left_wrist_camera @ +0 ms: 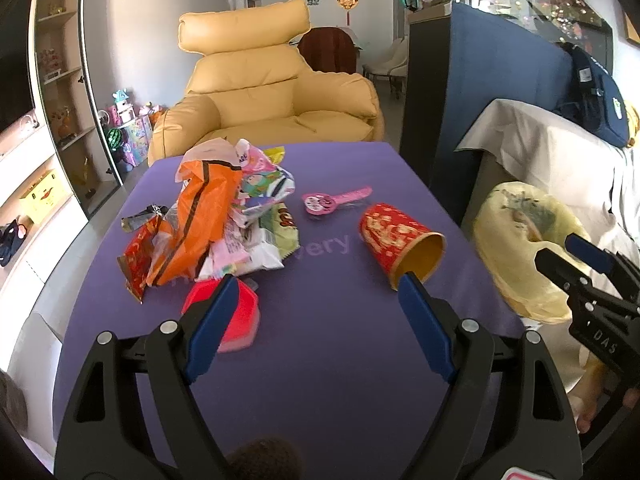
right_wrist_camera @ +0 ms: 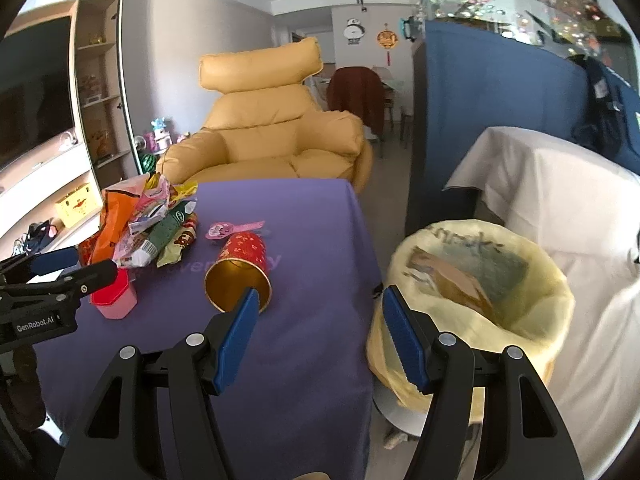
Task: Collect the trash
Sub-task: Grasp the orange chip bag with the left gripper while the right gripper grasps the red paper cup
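A pile of snack wrappers (left_wrist_camera: pixel 216 220) (right_wrist_camera: pixel 152 224) lies on the purple table (left_wrist_camera: pixel 320 340) (right_wrist_camera: pixel 304 352), with an orange bag on top. A red paper cup (left_wrist_camera: pixel 400 240) (right_wrist_camera: pixel 240 272) lies on its side, mouth toward me. A pink flat toy (left_wrist_camera: pixel 332 200) (right_wrist_camera: pixel 232 229) lies behind it. A red-pink box (left_wrist_camera: pixel 236 312) (right_wrist_camera: pixel 116 296) sits near the pile. My left gripper (left_wrist_camera: pixel 316 292) is open and empty above the table, between box and cup. My right gripper (right_wrist_camera: pixel 320 300) is open and empty over the table's right edge, next to the yellow-lined bin (right_wrist_camera: pixel 480 280) (left_wrist_camera: pixel 528 240).
A yellow armchair (left_wrist_camera: pixel 272 92) (right_wrist_camera: pixel 276 128) stands behind the table. A white-draped piece of furniture (right_wrist_camera: pixel 560 208) stands right of the bin, and a blue partition (left_wrist_camera: pixel 492 80) behind it. Shelves (left_wrist_camera: pixel 52 120) line the left wall.
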The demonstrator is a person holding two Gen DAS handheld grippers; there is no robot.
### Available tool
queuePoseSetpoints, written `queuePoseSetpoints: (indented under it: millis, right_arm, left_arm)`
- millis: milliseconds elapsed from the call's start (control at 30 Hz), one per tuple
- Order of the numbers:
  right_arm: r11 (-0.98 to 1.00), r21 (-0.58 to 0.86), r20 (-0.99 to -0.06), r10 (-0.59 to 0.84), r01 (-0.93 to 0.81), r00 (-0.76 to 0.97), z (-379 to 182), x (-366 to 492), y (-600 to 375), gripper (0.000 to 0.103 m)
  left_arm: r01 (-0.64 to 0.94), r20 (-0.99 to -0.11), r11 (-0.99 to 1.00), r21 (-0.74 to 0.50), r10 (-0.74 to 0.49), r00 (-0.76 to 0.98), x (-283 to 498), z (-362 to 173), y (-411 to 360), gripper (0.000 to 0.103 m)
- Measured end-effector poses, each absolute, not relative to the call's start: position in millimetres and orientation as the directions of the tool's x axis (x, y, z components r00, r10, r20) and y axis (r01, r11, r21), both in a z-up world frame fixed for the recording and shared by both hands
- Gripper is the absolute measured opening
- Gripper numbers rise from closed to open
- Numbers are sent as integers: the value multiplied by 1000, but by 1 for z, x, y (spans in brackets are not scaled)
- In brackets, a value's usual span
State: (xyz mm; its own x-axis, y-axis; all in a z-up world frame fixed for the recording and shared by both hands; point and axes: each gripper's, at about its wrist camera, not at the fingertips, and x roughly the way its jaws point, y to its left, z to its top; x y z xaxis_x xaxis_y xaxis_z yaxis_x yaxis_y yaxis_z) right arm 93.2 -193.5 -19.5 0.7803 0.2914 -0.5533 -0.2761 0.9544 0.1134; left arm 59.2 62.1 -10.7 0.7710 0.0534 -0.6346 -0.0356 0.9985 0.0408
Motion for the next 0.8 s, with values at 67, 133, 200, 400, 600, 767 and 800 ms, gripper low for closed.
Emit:
queuePoseSetpoints:
  millis: [67,133,200,400,600,767,800]
  right_arm:
    - [947,124,-569,312,-295,761,-23,106,-186,61]
    - [938,131,-588,333,-320,737,-27,116,-177,61]
    - [933,141,-592,346,-330,728,-30,124,-170,61]
    - [931,152,-631,351,-333,692,-41,143,-154,61]
    - [913,186,-631,394,-363,668,-43,152,-139,61]
    - [905,213,-590,419,-368,690,-37,162,-129,61]
    - [905,214,-594,420,-368,686,-38,168,-125,61]
  left_arm:
    - [-27,-645,999,23,36,763,70,-16,69,78]
    - [-21,-658,1000,6,20,753,81,-22,78,78]
    - [-9,-664,1000,-15,-3,747,88,-25,85,78]
    - [23,-665,996,-92,-78,743,103,-29,109,78]
    - [71,-637,987,-147,-149,756,103,-18,122,79]
    - [97,-617,980,-172,-184,765,107,-8,129,79]
    - [101,-616,979,-177,-190,765,109,-7,129,79]
